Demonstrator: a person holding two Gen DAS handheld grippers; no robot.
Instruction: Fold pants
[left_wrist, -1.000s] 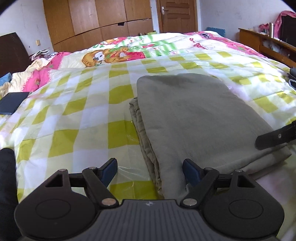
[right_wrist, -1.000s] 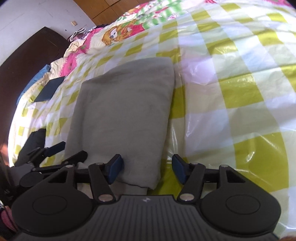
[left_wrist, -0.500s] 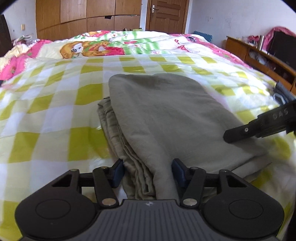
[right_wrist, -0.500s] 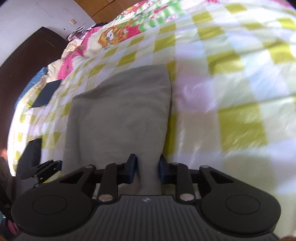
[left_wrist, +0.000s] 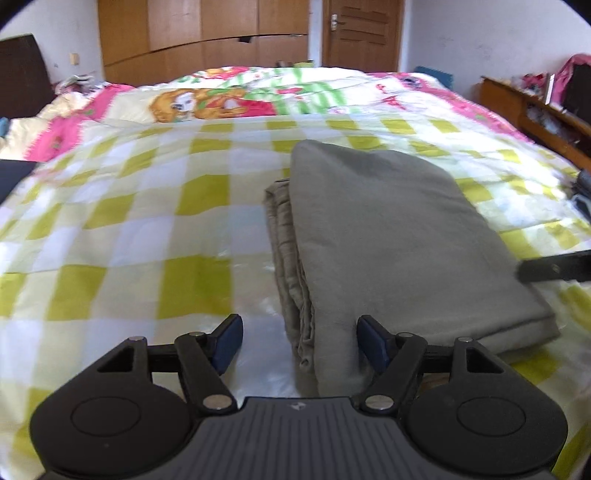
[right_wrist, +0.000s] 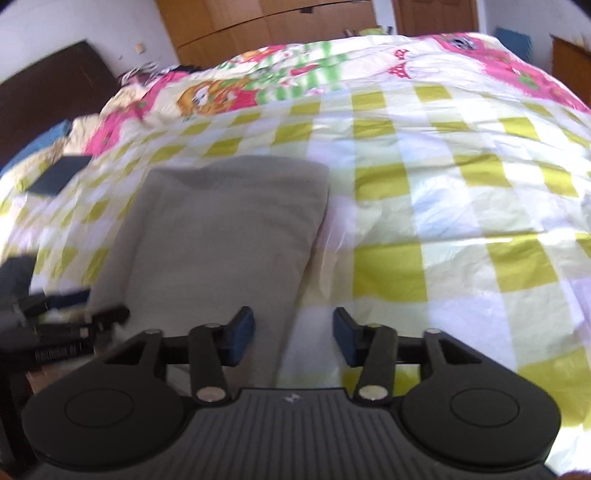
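The grey-green pants (left_wrist: 388, 236) lie folded in a flat stack on the yellow-and-white checked bedspread (left_wrist: 147, 229). My left gripper (left_wrist: 299, 341) is open and empty, with the near left corner of the stack between its fingers. In the right wrist view the pants (right_wrist: 229, 236) lie ahead and to the left. My right gripper (right_wrist: 293, 338) is open and empty at the stack's near right corner. The left gripper (right_wrist: 74, 314) shows at the left edge of that view.
A cartoon-print quilt (left_wrist: 229, 99) lies at the far end of the bed. A dark flat object (right_wrist: 59, 177) rests on the bed at the left. A dark headboard (right_wrist: 48, 96) is on the left, a wooden shelf (left_wrist: 535, 118) on the right, wardrobes behind.
Both grippers closed on the near edge of the pants half a second ago, and both are open again. The views have pulled back slightly from the stack.
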